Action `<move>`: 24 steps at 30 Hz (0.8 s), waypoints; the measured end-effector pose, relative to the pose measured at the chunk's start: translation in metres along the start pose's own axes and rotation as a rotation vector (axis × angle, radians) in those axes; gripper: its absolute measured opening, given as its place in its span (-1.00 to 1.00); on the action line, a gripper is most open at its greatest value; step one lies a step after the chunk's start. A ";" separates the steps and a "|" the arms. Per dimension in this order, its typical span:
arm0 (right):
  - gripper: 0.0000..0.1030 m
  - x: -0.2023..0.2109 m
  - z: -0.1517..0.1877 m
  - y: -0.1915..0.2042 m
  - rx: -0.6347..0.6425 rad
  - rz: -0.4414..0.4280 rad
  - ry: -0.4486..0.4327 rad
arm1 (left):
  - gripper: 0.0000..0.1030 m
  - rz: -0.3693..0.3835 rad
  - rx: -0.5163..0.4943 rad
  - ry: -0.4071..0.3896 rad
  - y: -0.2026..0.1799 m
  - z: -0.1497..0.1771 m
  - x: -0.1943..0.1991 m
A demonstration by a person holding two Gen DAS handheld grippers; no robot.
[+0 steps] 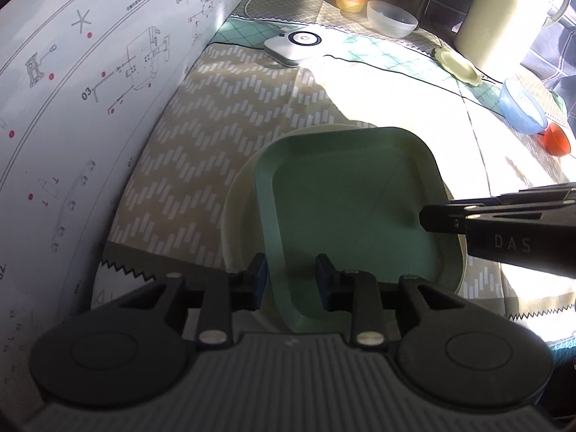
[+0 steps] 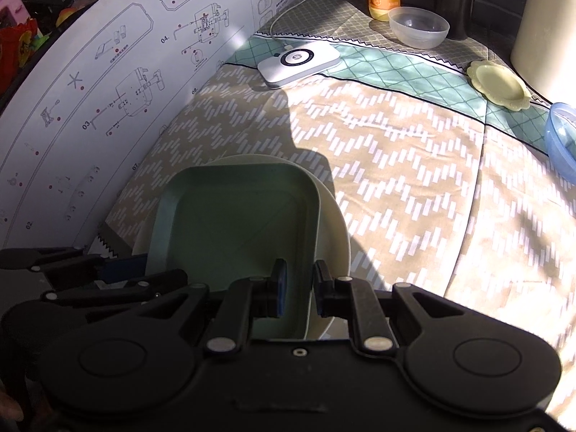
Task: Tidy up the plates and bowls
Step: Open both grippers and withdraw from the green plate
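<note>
A green square plate (image 1: 354, 208) is sitting on top of a larger cream round plate (image 1: 234, 223) on the patterned tablecloth (image 2: 396, 165), close beside the upright instruction sheet (image 1: 90, 90), so one stack is taking shape, and I judge the task to be in its early-to-middle part. Both tools are gripping that square plate by its raised rim: the left gripper (image 1: 291, 273) is standing narrowly parted with the near-left rim between its blue pads, and the right gripper (image 2: 299, 282) is clamping the right-hand rim between nearly closed fingers. Whether the plate is resting fully on the round one or hanging just above it, I cannot tell. The rest is lying scattered well apart at the far side of the cloth and is waiting to be gathered: a clear bowl (image 2: 419, 27), a blue bowl (image 1: 522, 108), a scalloped yellow-green small plate (image 2: 500, 84), and, smallest, an orange-red small bowl (image 1: 556, 140) just beside the blue one. A white charging pad (image 2: 298, 61) is lying between stack and bowls.
</note>
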State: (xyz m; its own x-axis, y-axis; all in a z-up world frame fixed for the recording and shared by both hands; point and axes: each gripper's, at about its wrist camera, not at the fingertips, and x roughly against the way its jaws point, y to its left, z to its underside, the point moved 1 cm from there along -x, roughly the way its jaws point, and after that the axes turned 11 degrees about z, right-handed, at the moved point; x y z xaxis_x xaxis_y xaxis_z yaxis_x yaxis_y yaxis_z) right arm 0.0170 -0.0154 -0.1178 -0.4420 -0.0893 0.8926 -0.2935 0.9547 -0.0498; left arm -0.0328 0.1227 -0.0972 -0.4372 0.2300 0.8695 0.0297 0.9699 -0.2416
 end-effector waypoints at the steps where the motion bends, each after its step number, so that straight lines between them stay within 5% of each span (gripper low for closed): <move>1: -0.67 -0.001 0.000 0.000 -0.002 0.001 0.003 | -0.45 0.001 -0.001 0.000 0.000 0.000 0.000; 7: -0.61 -0.006 -0.002 0.000 -0.007 0.001 0.016 | -0.45 0.005 -0.008 0.000 -0.001 0.000 -0.002; 10: -0.38 -0.006 -0.003 0.000 -0.001 -0.007 0.011 | -0.36 0.010 -0.022 -0.004 -0.004 0.000 -0.002; 14: 0.71 0.003 -0.004 0.001 -0.009 -0.057 -0.022 | 0.66 0.005 -0.040 -0.067 -0.008 -0.002 0.010; 15: 0.85 0.008 -0.005 0.001 -0.009 -0.057 -0.043 | 0.82 -0.005 -0.048 -0.098 -0.010 -0.003 0.016; 18: 0.91 0.021 -0.008 0.000 0.000 -0.041 -0.107 | 0.99 -0.017 -0.052 -0.145 -0.011 -0.006 0.025; 24: 0.99 0.027 -0.009 -0.005 -0.018 0.003 -0.141 | 1.00 -0.020 0.014 -0.134 0.000 -0.007 0.022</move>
State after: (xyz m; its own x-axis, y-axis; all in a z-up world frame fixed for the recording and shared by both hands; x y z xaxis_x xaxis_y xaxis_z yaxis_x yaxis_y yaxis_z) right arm 0.0142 -0.0204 -0.0894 -0.5577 -0.1242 0.8207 -0.2777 0.9597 -0.0435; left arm -0.0361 0.1288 -0.0746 -0.5537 0.1974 0.8090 0.0079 0.9727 -0.2319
